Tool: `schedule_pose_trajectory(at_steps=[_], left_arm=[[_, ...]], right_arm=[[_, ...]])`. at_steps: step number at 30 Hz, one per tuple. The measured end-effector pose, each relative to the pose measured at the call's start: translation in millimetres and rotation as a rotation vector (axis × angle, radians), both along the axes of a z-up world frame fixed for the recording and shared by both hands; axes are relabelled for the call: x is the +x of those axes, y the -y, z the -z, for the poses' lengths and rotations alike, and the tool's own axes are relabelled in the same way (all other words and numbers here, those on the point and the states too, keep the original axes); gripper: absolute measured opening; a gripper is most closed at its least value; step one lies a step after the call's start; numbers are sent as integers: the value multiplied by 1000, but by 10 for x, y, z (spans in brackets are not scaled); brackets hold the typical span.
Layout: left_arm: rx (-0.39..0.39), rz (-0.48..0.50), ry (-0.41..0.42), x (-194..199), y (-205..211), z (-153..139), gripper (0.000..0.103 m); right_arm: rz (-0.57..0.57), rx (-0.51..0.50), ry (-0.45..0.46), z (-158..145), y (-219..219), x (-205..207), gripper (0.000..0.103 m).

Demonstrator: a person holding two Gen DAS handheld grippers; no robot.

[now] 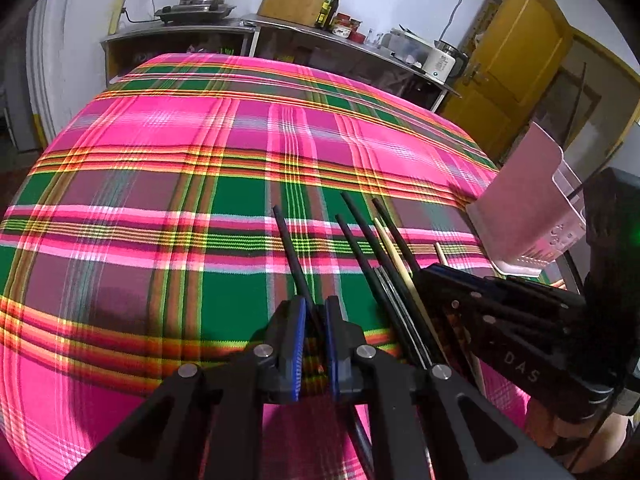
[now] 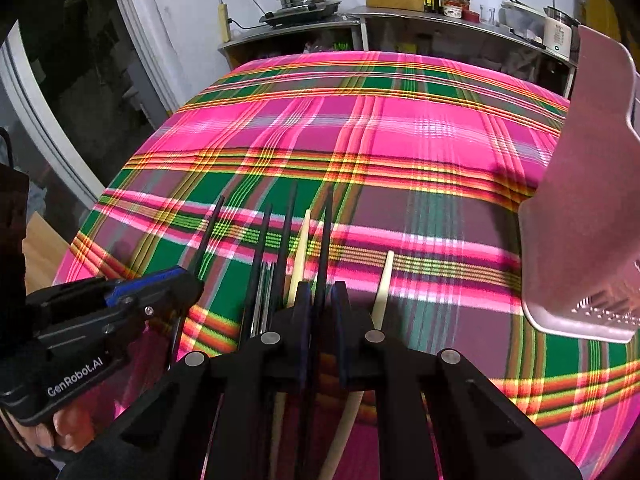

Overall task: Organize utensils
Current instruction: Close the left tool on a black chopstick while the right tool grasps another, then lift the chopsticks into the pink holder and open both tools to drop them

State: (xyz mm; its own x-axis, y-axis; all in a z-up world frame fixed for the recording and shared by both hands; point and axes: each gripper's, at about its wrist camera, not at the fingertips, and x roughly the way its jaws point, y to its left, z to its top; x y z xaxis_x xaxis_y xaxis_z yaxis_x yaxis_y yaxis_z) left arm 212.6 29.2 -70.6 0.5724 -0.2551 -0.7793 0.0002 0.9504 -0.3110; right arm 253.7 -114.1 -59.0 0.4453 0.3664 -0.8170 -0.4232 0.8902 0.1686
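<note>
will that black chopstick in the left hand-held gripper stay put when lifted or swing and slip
The black chopstick looks thin, straight and rigid, so it probably won't flop. The left hand-held gripper pinches it partway along, most of the visible length jutting past the pads, so it may pivot. Its smooth, narrow shaft could slip or roll on the plaid cloth if dropped.

We've got both hand-held grippers angled steeply down, side by side. Left hand-held gripper: blue-padded fingers pinched nearly together on a thin black stick. Right hand-held gripper: jaws likewise nearly closed on a black stick, dark pads upright & parallel. In the right wrist view, fingertips of the left hand curl under its grip handle at bottom left.
</note>
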Motion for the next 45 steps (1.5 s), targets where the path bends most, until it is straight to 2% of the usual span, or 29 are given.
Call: schedule_pose_trajectory(at_steps=[6,14,30,45], left_arm=[[23,1,-3,60,16,0,9],[6,19,7,40,9,-83,7],[18,72,159,-309,86,-919,5],[18,142,270,-589,305,-1576,5]], right_arm=[[2,-6,-4,-1,-39,76,7],[16,26,6,-137,43,21,6],[67,126,147,-945,357,-398,6],[119,190,266,-1507,752,-826,6]])
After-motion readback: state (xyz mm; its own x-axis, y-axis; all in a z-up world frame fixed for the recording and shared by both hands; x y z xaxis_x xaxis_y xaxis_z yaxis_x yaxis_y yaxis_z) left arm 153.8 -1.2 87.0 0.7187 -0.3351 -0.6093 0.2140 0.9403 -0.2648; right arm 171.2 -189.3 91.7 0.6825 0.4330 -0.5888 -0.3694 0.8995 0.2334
